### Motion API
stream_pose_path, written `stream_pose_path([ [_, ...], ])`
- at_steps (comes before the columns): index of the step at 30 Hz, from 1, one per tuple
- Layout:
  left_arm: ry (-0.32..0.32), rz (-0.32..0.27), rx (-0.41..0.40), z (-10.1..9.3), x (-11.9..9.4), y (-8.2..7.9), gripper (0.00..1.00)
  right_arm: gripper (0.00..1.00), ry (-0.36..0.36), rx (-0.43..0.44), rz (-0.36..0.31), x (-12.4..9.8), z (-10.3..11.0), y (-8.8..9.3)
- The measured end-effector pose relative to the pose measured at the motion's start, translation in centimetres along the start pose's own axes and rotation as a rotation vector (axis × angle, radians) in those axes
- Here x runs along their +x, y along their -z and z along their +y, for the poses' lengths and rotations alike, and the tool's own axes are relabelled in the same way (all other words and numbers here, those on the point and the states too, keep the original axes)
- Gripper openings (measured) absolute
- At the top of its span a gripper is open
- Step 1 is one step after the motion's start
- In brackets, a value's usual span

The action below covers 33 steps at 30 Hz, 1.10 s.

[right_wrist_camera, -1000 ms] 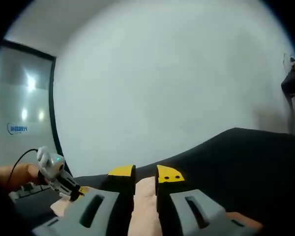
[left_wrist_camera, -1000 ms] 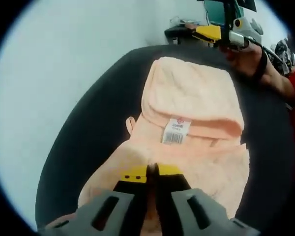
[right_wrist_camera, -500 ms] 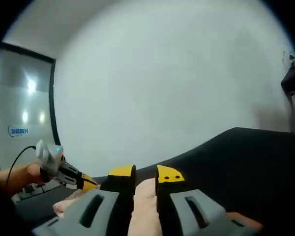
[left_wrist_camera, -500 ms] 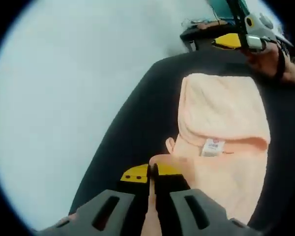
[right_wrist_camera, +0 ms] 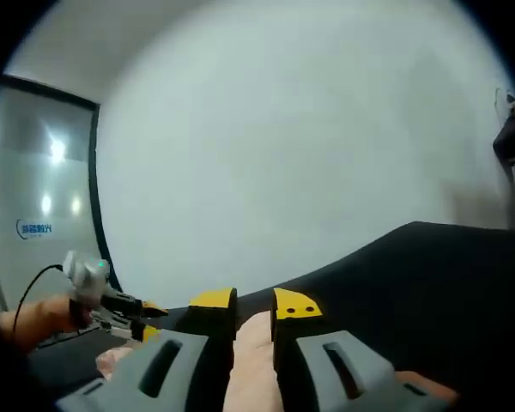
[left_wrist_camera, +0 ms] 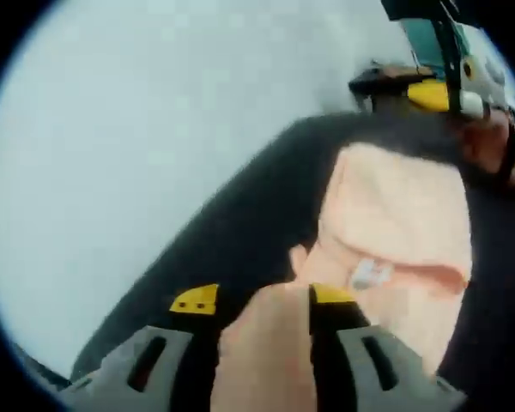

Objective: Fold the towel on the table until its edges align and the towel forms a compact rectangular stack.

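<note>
towel (left_wrist_camera: 395, 223) on tabletop (left_wrist_camera: 257, 215) part folded, edges not squared; my left gripper (left_wrist_camera: 262, 300) jaws spread around cloth, right gripper (right_wrist_camera: 253, 302) jaws pinching a corner.

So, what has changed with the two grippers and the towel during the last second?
The left gripper has opened: its jaws, shut on the towel a second ago, now stand apart with peach cloth loose between them. Its view has also swung, so the towel's shift in the picture is camera motion. The right gripper stays shut on the towel over the black table.
</note>
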<state>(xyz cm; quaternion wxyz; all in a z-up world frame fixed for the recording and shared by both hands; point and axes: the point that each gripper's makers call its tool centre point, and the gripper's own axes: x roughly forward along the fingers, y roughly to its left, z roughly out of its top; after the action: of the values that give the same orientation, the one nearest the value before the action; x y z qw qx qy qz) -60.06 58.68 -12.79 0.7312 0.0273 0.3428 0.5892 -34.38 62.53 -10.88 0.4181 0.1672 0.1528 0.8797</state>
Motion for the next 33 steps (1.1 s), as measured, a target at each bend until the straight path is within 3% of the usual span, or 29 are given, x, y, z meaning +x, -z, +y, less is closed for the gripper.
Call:
stream_pose_path([
  [1,-0.047,-0.042,-0.045,0.9,-1.8,-0.7,0.33,0.13,-0.001,0.003,-0.002,0.0,0.0,0.0],
  [2,-0.049,-0.092,-0.070,1.2,-2.8,-1.4,0.28,0.13,-0.002,0.005,-0.004,0.0,0.0,-0.1],
  [4,0.028,-0.154,0.016,-2.5,-5.5,-2.0,0.27,0.13,-0.005,0.007,-0.009,0.0,0.1,-0.2],
  [5,0.034,-0.134,0.060,-4.2,-6.4,-1.4,0.27,0.13,-0.007,0.008,-0.011,0.0,0.2,-0.3],
  [7,-0.045,-0.140,0.167,-6.1,-7.4,-0.8,0.25,0.13,-0.011,0.008,-0.012,0.0,0.4,-0.3],
  [10,-0.168,-0.068,0.300,-7.6,-7.4,1.6,0.14,0.13,-0.013,0.006,0.002,0.0,0.4,0.0],
  [13,-0.234,-0.042,0.272,-8.0,-6.1,3.7,0.12,0.13,-0.008,0.006,0.014,-0.1,0.2,0.3],
  [16,-0.154,0.020,0.304,-9.4,-4.0,5.9,0.15,0.13,-0.003,0.007,0.025,0.0,-0.1,0.6],
  [19,-0.150,-0.017,0.280,-9.5,-3.9,5.2,0.15,0.13,0.004,0.010,0.036,-0.2,-0.3,0.8],
  [21,-0.135,-0.036,0.313,-9.9,-4.2,4.4,0.17,0.13,0.007,0.020,0.036,-0.3,-0.4,0.7],
  [23,-0.084,-0.071,0.300,-10.9,-4.4,3.6,0.19,0.13,0.007,0.021,0.030,-0.2,-0.4,0.6],
  [25,-0.061,-0.057,0.291,-11.4,-4.2,3.9,0.23,0.13,0.005,0.025,0.024,-0.1,-0.3,0.5],
  [27,-0.048,-0.015,0.356,-11.6,-3.5,4.9,0.27,0.13,0.002,0.027,0.018,0.0,-0.2,0.4],
  [28,-0.058,-0.001,0.349,-11.3,-3.2,5.3,0.25,0.13,0.001,0.027,0.015,0.0,-0.1,0.3],
  [30,-0.075,-0.020,0.323,-10.9,-3.0,4.7,0.07,0.13,-0.002,0.029,0.012,0.1,-0.1,0.2],
  [33,-0.055,-0.070,0.297,-10.7,-3.9,3.4,0.02,0.13,-0.009,0.034,0.024,0.1,-0.1,0.4],
])
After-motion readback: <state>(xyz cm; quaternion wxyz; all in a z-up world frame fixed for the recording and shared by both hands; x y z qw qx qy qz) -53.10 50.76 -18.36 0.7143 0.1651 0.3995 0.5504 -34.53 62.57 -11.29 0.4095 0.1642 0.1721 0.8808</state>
